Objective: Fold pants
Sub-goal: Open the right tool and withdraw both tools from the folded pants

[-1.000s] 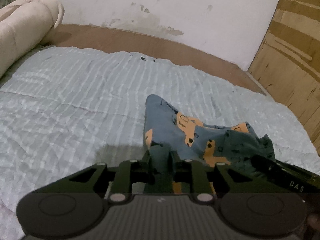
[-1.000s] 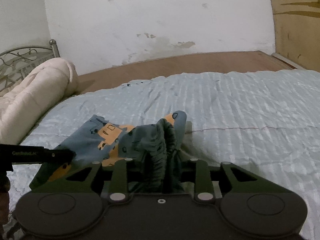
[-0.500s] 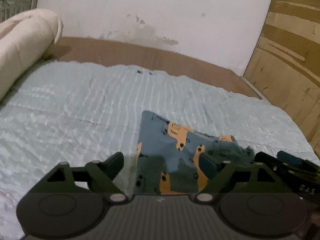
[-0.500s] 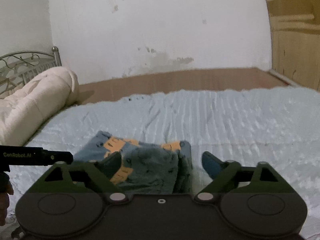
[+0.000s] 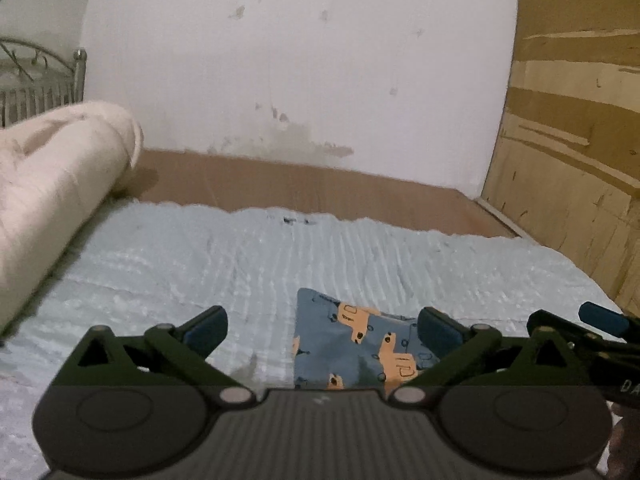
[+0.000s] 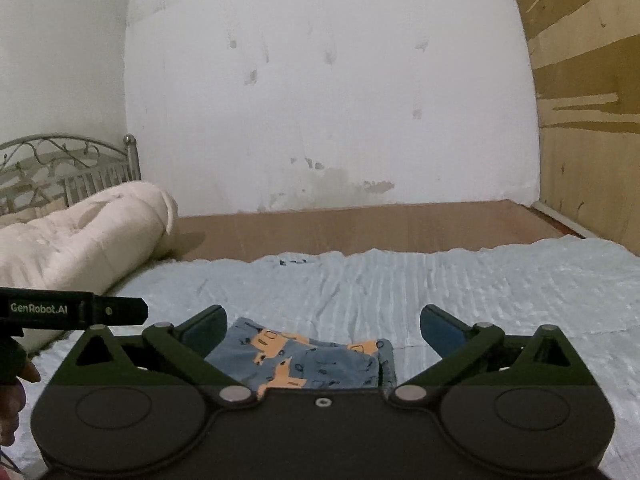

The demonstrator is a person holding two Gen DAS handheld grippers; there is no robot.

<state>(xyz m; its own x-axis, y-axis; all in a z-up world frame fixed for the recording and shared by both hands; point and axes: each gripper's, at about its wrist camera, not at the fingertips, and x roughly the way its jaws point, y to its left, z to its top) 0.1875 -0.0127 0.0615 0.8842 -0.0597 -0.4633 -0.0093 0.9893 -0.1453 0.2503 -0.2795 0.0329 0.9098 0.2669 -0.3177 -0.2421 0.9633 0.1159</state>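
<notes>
My left claw (image 5: 320, 332) is opening, its dark fingers spreading wide with nothing pinched between them. My right claw (image 6: 322, 330) is opening the same way, also empty. The blue pants with orange truck prints (image 6: 308, 360) lie folded in a compact bundle on the pale blue ribbed bedspread (image 6: 460, 280), below and just ahead of both claws, touching neither. From the left wrist view the bundle (image 5: 352, 348) sits right of centre. A rolled cream quilt (image 6: 80, 236) rests at the bed's left edge, well apart from the pants.
</notes>
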